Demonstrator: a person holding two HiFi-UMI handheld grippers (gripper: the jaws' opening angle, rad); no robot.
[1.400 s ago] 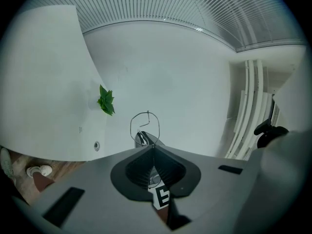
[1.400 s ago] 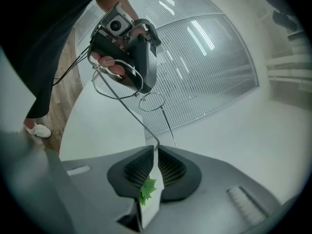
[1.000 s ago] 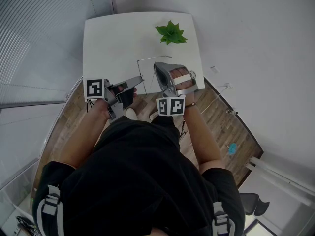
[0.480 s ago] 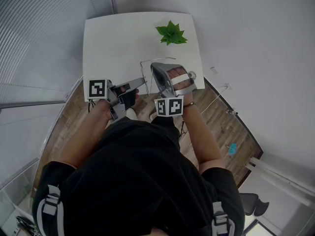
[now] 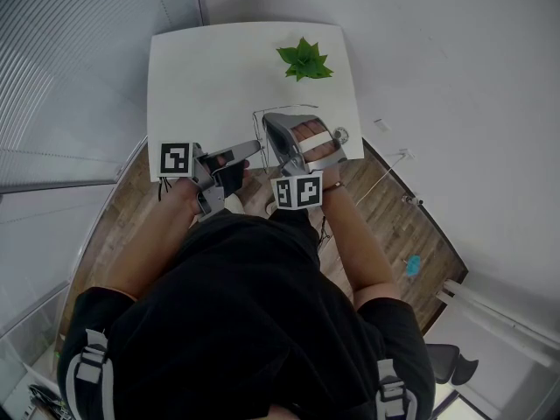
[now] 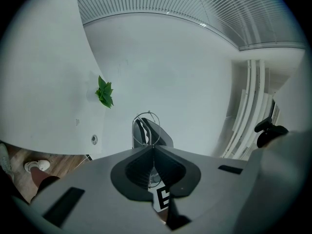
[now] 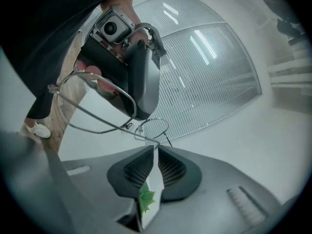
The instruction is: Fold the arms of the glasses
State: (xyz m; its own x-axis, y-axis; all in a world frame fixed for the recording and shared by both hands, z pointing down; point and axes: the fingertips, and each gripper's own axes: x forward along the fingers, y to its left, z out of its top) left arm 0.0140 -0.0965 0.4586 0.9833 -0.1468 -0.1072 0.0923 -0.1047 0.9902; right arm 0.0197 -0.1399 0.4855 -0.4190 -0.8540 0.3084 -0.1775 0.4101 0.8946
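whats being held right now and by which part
The wire glasses: left gripper pinches the frame beside a lens, right gripper a thin wire, likely an arm.

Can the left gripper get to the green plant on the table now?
Likely not yet: the table leaves the way to the plant free, but the left gripper is shut on the glasses, which the right gripper holds too.

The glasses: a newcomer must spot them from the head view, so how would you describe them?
Find the white table; over its near edge the left gripper and right gripper nearly meet. Pinched between them are the glasses, a thin wire frame with clear lenses, unlike the leafy green plant farther back.
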